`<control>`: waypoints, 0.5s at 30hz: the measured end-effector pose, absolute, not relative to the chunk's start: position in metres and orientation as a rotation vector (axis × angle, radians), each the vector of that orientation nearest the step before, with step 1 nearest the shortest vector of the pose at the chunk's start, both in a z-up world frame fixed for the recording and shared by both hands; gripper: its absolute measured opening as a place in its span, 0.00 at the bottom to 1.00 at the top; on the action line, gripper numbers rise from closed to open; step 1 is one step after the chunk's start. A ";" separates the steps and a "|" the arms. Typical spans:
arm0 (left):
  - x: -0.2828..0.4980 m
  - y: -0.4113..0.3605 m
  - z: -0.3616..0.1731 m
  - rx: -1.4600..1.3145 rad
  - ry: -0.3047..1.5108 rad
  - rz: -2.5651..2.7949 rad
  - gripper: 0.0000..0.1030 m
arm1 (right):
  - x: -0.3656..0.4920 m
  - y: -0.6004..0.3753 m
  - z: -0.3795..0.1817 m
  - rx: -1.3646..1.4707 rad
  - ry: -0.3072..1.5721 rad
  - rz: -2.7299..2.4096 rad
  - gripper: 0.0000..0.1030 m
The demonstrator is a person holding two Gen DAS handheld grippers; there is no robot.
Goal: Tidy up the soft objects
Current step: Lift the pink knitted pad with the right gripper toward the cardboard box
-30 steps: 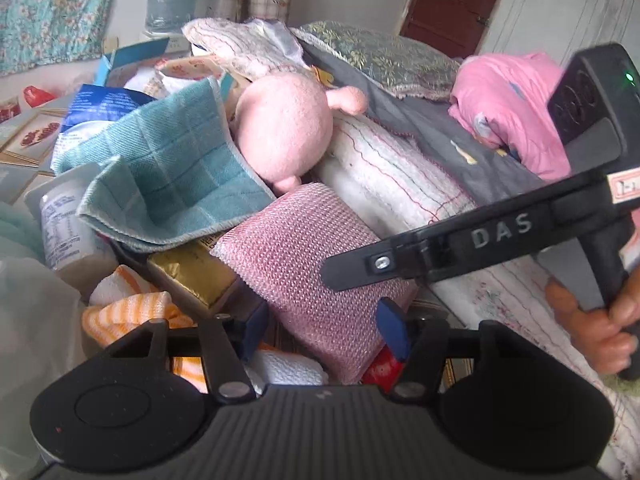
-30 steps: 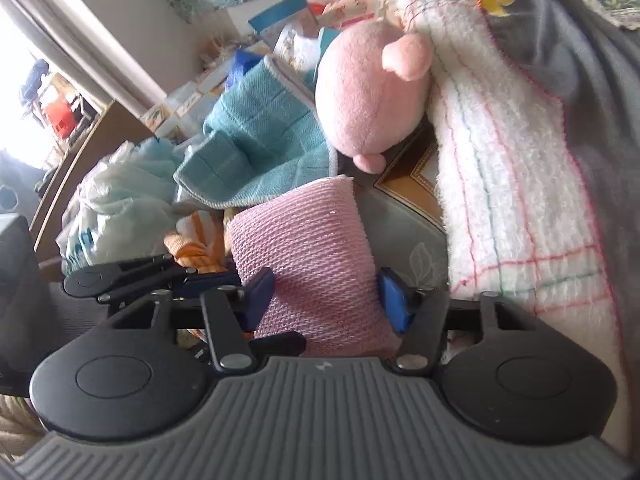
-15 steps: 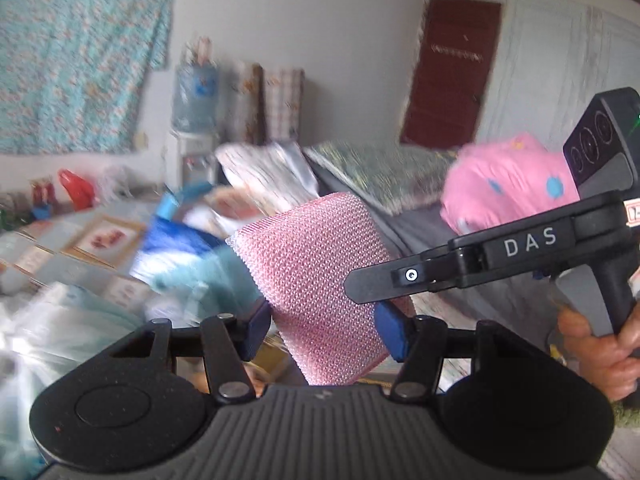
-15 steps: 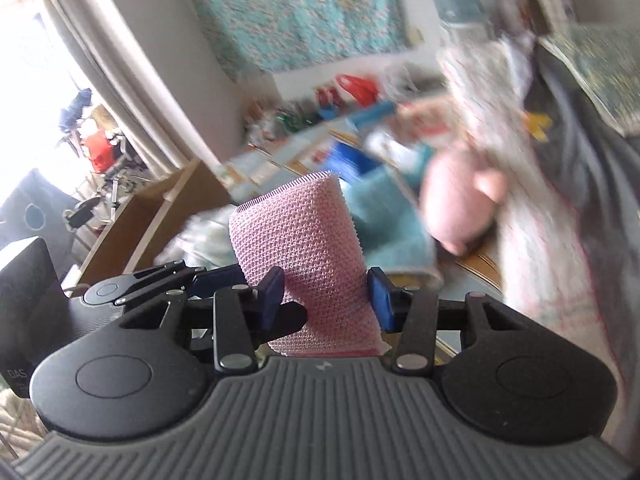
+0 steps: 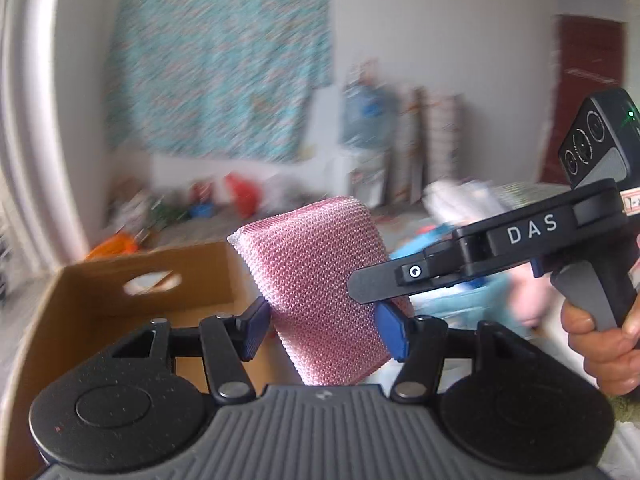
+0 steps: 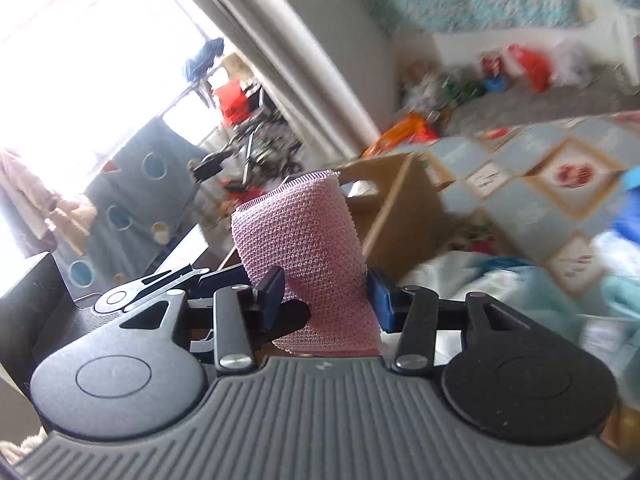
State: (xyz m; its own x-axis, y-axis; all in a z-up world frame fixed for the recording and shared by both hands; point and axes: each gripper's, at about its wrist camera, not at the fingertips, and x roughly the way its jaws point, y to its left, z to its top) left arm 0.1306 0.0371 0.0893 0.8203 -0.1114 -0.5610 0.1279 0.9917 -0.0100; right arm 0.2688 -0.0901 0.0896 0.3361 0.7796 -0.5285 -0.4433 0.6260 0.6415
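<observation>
A pink mesh sponge pad (image 5: 316, 280) is held up in the air, squeezed by both grippers at once. My left gripper (image 5: 324, 330) is shut on its lower part. My right gripper (image 6: 326, 294) is shut on the same pink pad (image 6: 300, 248), and its black finger (image 5: 404, 284) crosses the pad from the right in the left wrist view. An open brown cardboard box (image 5: 132, 304) stands just below and left of the pad; it also shows in the right wrist view (image 6: 400, 216) behind the pad.
A patterned floor mat (image 6: 540, 184) lies to the right with a pile of light blue and white cloths (image 6: 560, 292) on it. Clutter lines the far wall (image 5: 224, 200) under a hanging turquoise cloth (image 5: 216, 64). A bright window with a curtain (image 6: 280, 40) is at left.
Both grippers have lifted the pink pad off the pile and swung it left. The box has come into view beneath it; the pink plush and teal cloth have dropped out of view.
</observation>
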 end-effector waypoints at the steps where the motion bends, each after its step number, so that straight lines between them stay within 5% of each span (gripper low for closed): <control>1: 0.139 0.051 0.088 0.027 0.622 -0.103 0.57 | 0.281 -0.073 0.085 0.425 0.945 0.840 0.44; 15: 0.255 0.175 0.037 -0.149 0.938 -0.028 0.55 | 0.383 0.016 0.028 0.408 1.066 0.808 0.49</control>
State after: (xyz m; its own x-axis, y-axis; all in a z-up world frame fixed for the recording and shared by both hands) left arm 0.2553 0.1745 0.0372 0.5920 -0.0889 -0.8010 -0.0405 0.9894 -0.1397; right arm 0.3834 0.0157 0.0285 0.2423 0.7537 -0.6109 -0.3850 0.6527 0.6525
